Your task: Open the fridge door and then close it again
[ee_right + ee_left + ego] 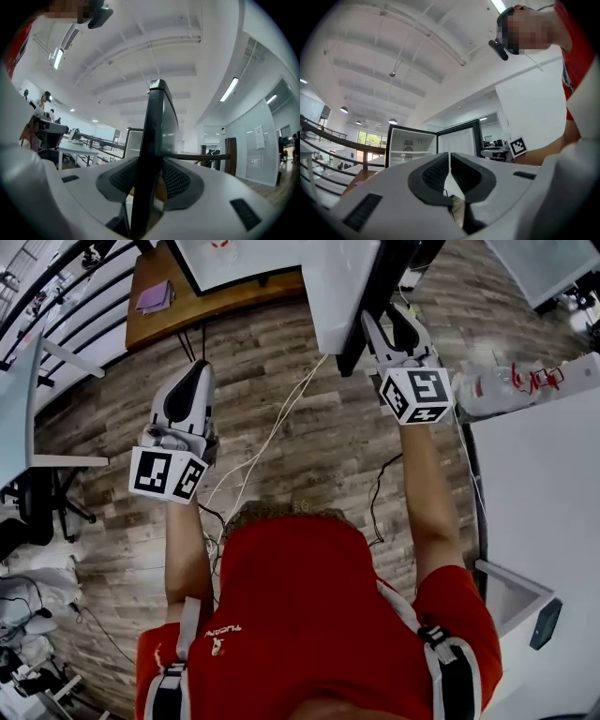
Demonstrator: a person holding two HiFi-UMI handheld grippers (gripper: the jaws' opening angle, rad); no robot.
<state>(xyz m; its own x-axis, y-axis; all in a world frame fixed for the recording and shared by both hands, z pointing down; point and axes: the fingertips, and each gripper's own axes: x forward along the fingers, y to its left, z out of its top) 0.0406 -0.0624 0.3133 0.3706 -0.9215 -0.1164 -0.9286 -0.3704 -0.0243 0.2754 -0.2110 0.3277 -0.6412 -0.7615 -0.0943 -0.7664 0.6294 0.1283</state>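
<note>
Right hand-held gripper (395,332) clamps the free edge of the fridge door (160,123), which stands wide open; we judge that edge gives best leverage for swinging it shut. Left hand-held gripper (450,172) hangs aside over the floor (314,486), jaws together, clear of the swing

right gripper (389,322) straddles open fridge door (339,296) edge; left gripper (199,371) hangs free
</note>
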